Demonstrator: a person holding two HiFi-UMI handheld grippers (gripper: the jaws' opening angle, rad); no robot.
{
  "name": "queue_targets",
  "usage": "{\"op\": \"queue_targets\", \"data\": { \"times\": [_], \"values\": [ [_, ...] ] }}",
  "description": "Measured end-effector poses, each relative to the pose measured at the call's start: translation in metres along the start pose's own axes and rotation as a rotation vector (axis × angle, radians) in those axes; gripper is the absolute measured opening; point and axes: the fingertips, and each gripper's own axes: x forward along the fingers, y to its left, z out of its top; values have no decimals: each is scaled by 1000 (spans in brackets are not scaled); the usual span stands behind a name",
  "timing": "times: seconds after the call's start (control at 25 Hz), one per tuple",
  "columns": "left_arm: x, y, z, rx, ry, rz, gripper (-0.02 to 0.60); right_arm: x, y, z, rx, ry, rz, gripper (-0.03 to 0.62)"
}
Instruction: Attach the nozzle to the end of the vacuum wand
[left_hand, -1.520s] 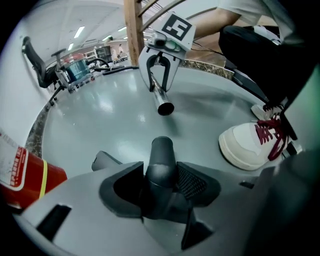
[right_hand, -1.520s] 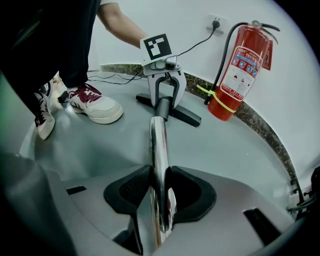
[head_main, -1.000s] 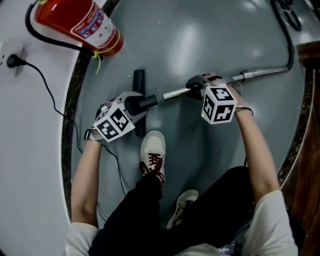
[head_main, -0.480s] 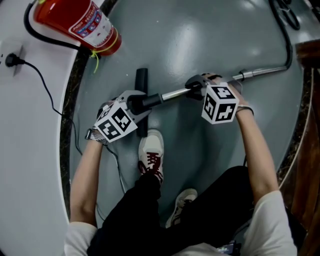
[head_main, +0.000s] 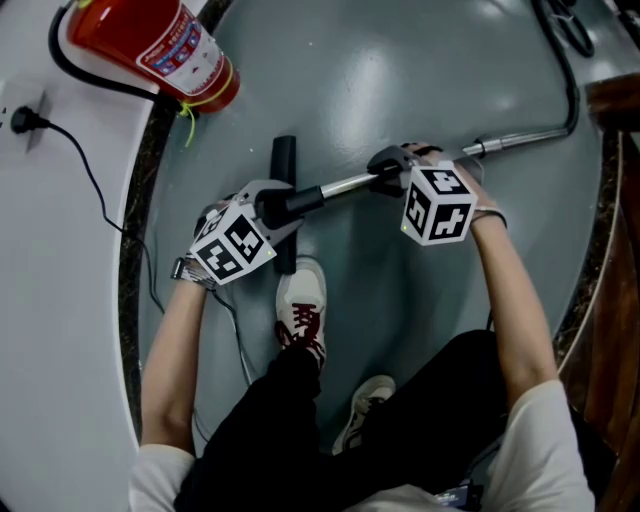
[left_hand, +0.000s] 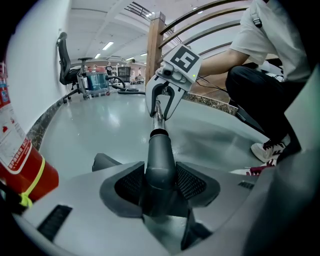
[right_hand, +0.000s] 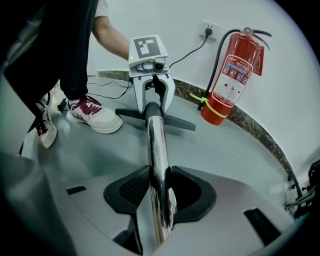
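Left gripper (head_main: 272, 207): jaws pinching the grey neck of the nozzle (head_main: 284, 158). The nozzle's flat head lay on the floor (head_main: 400, 60), just on the far side of my shoe (head_main: 303, 300).

Right gripper (head_main: 386, 172): jaws pinching the chrome wand (head_main: 520, 141) a little way up from its end.

I held one part in each gripper so the two could be lined up on one axis and pushed together. Both gripper views showed wand and neck in a straight line. The wand's end sat in the mouth of the neck; I could not tell whether it was fully home. My judgement: a firm push along that line was what remained.

No containers in view. A fire extinguisher (head_main: 160, 45) stood far left by the wall, well apart.
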Motion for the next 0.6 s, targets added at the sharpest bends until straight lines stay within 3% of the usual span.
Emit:
{"op": "queue_targets", "data": {
  "times": [0.6],
  "values": [
    [-19,2,4,-13,-36,30,196,-1,-3,17,-18,-6,-2,150]
  ]
}}
